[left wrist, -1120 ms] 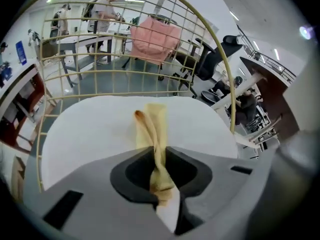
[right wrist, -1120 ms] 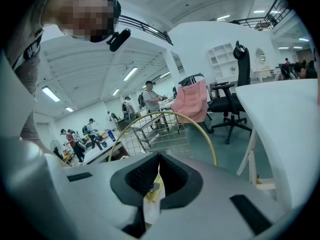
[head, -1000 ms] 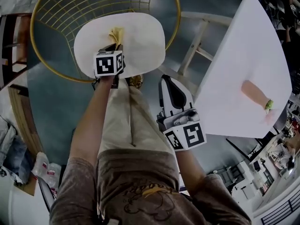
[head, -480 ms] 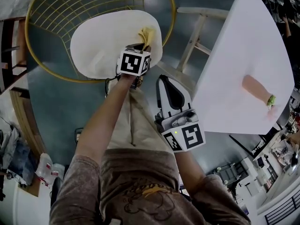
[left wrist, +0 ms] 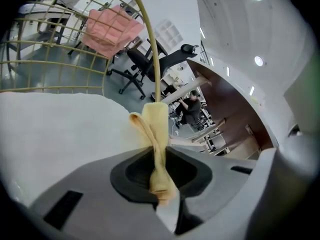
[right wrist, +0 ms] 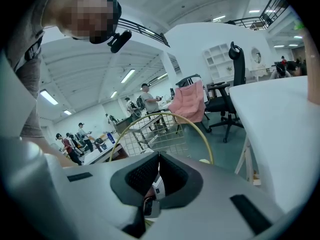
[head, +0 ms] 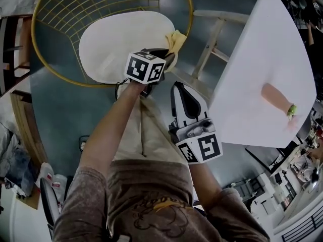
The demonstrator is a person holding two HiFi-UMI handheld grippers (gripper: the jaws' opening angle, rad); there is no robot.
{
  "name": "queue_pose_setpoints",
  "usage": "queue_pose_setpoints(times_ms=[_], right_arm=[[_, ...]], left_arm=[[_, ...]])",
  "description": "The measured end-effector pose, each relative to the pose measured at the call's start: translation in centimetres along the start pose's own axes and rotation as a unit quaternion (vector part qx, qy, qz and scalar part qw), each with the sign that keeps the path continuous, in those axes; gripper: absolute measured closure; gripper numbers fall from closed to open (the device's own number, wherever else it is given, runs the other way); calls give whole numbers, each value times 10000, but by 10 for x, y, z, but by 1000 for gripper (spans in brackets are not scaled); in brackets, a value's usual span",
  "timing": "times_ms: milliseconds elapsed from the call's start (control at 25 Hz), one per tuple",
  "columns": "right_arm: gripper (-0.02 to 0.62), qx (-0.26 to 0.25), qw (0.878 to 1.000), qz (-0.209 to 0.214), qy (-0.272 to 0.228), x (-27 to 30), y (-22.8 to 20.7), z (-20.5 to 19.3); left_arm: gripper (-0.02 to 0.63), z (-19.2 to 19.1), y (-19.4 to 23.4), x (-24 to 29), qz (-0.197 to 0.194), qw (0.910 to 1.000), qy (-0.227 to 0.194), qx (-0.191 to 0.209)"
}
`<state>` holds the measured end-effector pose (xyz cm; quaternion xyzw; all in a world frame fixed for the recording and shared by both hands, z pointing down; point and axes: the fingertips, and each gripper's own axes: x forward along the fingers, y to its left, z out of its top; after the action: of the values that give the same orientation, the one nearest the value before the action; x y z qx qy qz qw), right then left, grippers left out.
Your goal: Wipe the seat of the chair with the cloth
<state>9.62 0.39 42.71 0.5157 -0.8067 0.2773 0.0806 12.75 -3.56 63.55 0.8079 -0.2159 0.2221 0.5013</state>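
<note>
L hand-held gripper clamped cloth at seat's right edge; seat stretched left. R hand-held gripper jaws together, idle.

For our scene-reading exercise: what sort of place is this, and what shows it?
Probably a large open-plan office or lab workspace: a black office chair beside a white table, several people standing about in the background, and long overhead strip lights.

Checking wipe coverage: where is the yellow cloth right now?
The yellow cloth is pinched in the left gripper, at the right edge of the chair's white oval seat in the head view, close to the gold wire frame.
</note>
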Motion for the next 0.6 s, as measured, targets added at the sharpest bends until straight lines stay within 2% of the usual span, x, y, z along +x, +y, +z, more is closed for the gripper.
queue_pose_setpoints(times_ms=[120,280,480,600], right_arm=[[568,-22,10000,37,19,1,2,0],[568,-43,9999,117,27,6,9,0],[568,-98,9996,247,9,13,20,3],[568,-118,9995,305,15,16,24,5]], left_arm=[[531,2,10,-16,57,9997,-170,-149],[531,-4,39,-52,389,9981,-333,-340],[531,-26,91,-117,1029,9913,-515,-631],[531,-42,123,-167,1554,9829,-633,-764]])
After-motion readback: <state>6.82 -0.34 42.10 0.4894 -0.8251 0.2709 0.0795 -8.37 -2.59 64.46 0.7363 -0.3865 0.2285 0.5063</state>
